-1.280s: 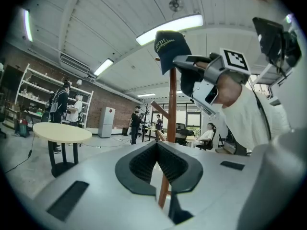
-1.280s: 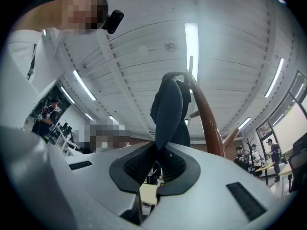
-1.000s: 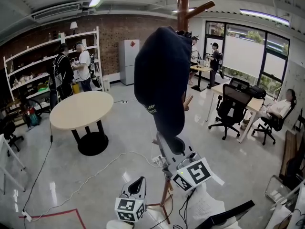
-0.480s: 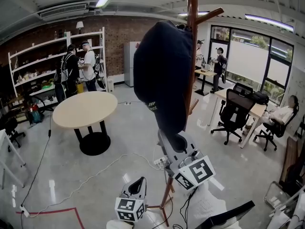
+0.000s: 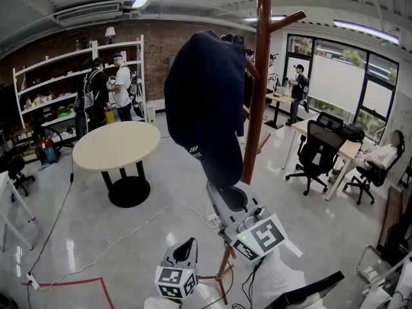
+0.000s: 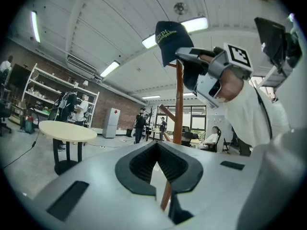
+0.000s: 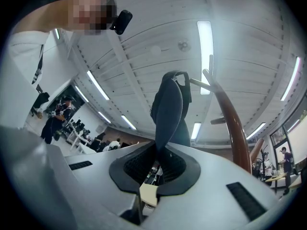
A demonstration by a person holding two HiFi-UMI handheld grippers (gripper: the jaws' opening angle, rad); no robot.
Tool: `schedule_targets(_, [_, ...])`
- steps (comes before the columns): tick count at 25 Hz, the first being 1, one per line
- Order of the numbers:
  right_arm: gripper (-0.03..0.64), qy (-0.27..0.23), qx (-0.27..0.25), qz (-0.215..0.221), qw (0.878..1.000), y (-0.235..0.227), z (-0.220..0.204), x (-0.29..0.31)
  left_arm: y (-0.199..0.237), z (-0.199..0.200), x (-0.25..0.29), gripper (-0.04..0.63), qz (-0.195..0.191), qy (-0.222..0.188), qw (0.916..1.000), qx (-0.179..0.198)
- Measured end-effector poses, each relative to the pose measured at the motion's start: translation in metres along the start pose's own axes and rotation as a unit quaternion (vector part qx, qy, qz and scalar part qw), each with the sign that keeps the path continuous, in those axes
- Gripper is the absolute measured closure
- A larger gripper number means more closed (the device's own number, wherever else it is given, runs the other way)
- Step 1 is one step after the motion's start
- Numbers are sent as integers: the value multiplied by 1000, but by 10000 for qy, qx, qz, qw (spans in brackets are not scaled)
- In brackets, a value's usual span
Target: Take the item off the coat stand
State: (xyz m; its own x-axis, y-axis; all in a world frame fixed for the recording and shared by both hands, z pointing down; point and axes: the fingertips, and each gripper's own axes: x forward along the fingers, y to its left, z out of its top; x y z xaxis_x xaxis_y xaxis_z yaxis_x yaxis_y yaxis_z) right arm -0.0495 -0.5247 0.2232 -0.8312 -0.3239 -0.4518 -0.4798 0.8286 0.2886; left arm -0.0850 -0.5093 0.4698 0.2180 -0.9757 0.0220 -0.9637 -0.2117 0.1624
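A dark navy cap (image 5: 206,108) hangs in the air just left of the brown wooden coat stand (image 5: 261,76), apart from its pole and pegs. My right gripper (image 5: 225,195) points up from below and is shut on the cap's lower edge. In the right gripper view the cap (image 7: 170,109) rises from between the pads of the right gripper (image 7: 160,150), with the coat stand (image 7: 235,123) at its right. My left gripper (image 5: 187,250) sits low near the stand's foot, holding nothing. In its own view the left gripper (image 6: 156,145) has its jaws together, with the cap (image 6: 170,37) high above.
A round beige table (image 5: 116,147) stands to the left, with a white cable (image 5: 129,234) across the floor. Black office chairs (image 5: 315,147) and a desk (image 5: 344,140) are at the right. People stand by the white shelves (image 5: 58,102) at the back.
The right gripper has carried the cap leftward, away from the stand's pole, and the cap now hangs apart from the pegs. The left gripper has stayed put.
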Motion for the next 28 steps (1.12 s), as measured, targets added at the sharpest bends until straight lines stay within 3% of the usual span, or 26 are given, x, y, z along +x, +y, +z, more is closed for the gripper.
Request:
schedule_targets(10, [589,165,275,137,9994,24,-13,-22,-13,-2,-8,594,-60,54,10000,-53])
schedule_targets(16, [589,281,355,-35,9990,33,-21,-53,-31,-3,-14,594,-198,67,9998,-31])
schedule_targets(21, [589,492,509,-403,9967,32,-30,-82,-53,4,-16,594,-442,38,9990,70])
schedule_targets(28, [589,941,614,-1265,9856,17,-46,-140,-89,9,-15,594,-780,9,9968,195])
